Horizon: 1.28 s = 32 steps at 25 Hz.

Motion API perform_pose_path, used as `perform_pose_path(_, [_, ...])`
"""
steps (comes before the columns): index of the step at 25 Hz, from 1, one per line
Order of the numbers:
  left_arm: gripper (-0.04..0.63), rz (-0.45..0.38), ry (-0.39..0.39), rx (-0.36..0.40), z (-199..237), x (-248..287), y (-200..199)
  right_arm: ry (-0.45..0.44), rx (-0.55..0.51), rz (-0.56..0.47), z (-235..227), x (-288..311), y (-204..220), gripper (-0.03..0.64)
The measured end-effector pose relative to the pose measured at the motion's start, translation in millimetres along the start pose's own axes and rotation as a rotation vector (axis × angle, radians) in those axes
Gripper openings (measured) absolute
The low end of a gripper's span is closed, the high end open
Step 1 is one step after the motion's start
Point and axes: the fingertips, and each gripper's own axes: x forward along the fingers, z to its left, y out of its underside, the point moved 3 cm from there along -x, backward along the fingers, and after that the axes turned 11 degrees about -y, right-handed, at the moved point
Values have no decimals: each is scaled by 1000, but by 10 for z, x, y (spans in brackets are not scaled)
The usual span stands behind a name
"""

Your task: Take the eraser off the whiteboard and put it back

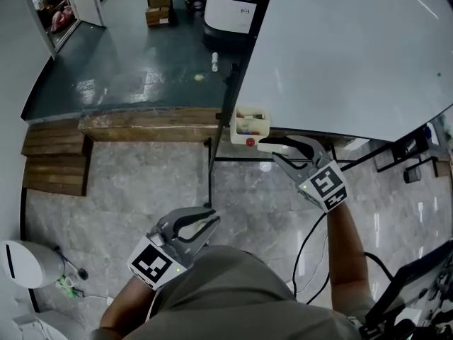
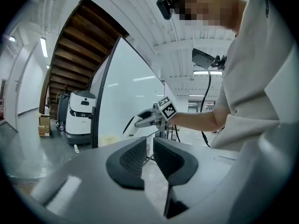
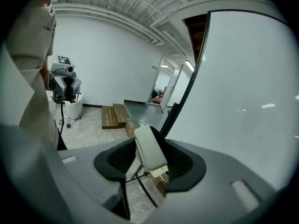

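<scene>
Eraser [image 3: 148, 146], white, sits clamped upright between the pads of the right claw [image 3: 149, 157], just below the whiteboard's [image 1: 340, 55] lower edge and beside the marker box [image 1: 267, 127] near its lower left corner. The left claw [image 2: 148, 155] is barely parted, empty, close to the person's torso.

right gripper [image 1: 277, 151]: reaches forward and angled downward, its marker cube facing up; both pads press on a white eraser [image 3: 149, 149]
right arm [image 1: 345, 250]: bare forearm stretched ahead of the torso, hand behind the marker cube
left gripper [image 1: 211, 225]: close to the body, about level; jaws drawn nearly together, a thin slit between the pads, nothing in it
left arm [image 1: 126, 309]: bent, tucked against the torso
</scene>
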Motion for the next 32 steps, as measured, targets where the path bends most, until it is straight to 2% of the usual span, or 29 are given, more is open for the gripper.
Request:
perform_pose_path(8, [48, -4, -15, -18, 454, 28, 39, -9, -23, 67, -379, 513, 126, 192])
perform_pose_path(18, [48, -27, -15, -30, 810, 163, 22, -74, -36, 164, -627, 950, 342, 192])
perform_pose_path(32, [48, -12, -3, -64, 953, 379, 95, -152, 10, 234, -678, 1288, 729, 192])
